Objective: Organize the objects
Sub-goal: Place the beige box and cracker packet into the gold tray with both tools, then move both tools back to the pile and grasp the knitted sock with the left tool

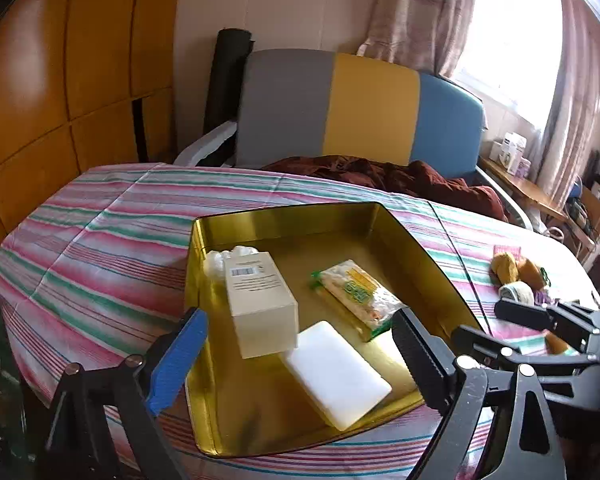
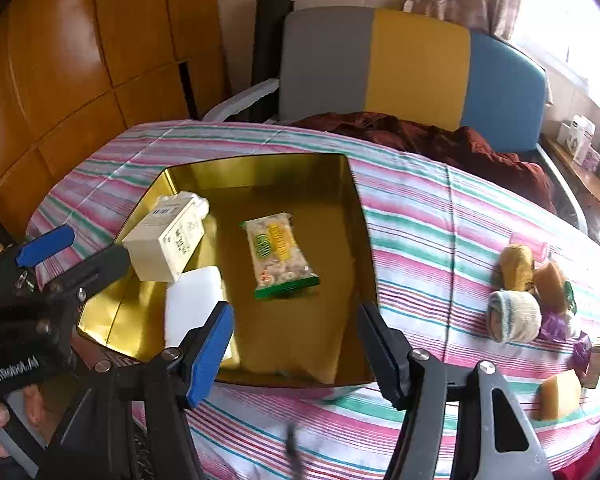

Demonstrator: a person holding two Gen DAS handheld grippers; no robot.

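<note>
Fingers point(image 1: 180, 356) on both grippers spread apart holding nothing, left gripper point(image 1: 296, 356) over the gold tray's point(image 1: 284, 216) near rim, right gripper point(image 2: 296, 344) too, snack packet point(image 2: 278, 254) mid-tray, right half bare.

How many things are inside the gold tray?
4, maybe more hidden. A cream box stands at the left wall of the tray, white fluff behind it, a flat white block in front, and a snack packet in the middle.
</note>
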